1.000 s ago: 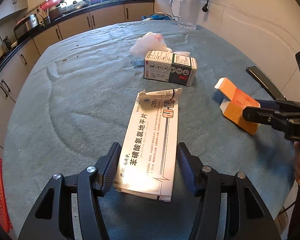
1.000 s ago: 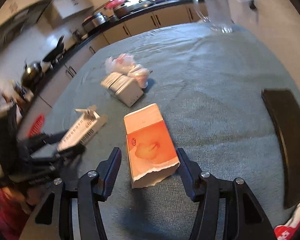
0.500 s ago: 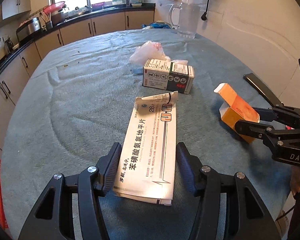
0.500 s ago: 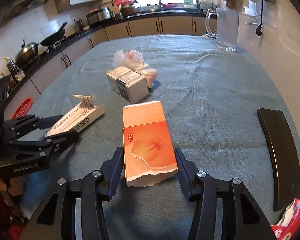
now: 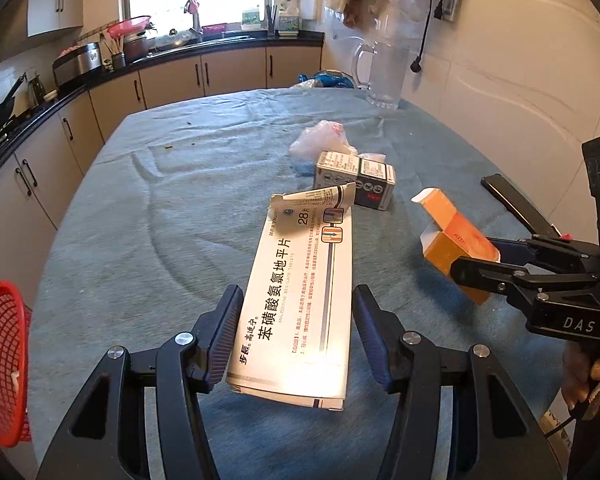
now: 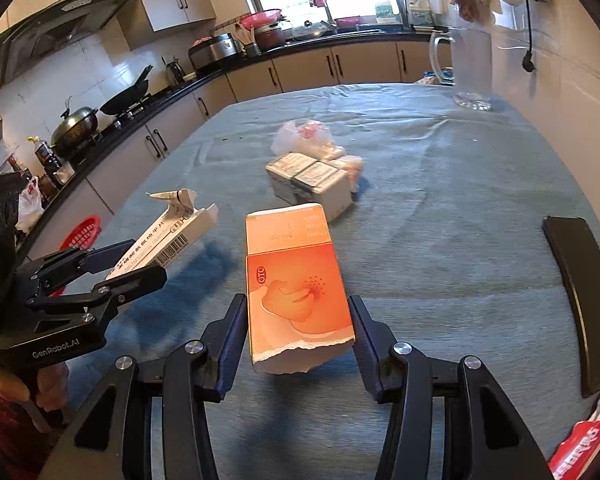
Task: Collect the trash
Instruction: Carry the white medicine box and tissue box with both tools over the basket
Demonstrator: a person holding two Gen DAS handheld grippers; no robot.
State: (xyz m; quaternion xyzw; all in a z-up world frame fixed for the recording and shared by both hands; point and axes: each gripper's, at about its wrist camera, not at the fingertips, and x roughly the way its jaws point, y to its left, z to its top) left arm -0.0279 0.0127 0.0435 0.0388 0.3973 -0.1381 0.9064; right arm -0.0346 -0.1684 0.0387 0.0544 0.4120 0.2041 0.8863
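The left tongs [image 5: 296, 334] are clamped on the long white box [image 5: 300, 300]. The right tongs [image 6: 298, 334] are clamped on the orange box [image 6: 296, 292]. Both boxes are up off the table [image 5: 140, 216], and their shadows lie on the cloth under them. Each box has a torn, open end with loose flaps.

The job now seems to be carrying these two boxes to where the trash goes. The red basket [image 5: 2, 360] by the left edge of the table looks like that place, but that is a guess.

To do it well, keep both tongs squeezed tight the whole way. The boxes are thin card and probably empty, so they can bend or slip out. Hold them level and move slowly. Take the white box over first, since the basket is on that side. Let go only when the box is right above the basket. Keep the two arms well apart so the boxes do not bump.

Two more things are left on the table: the small grey box [image 6: 312, 186] and the crumpled plastic bag [image 6: 304, 138] touching it. Those can come next.
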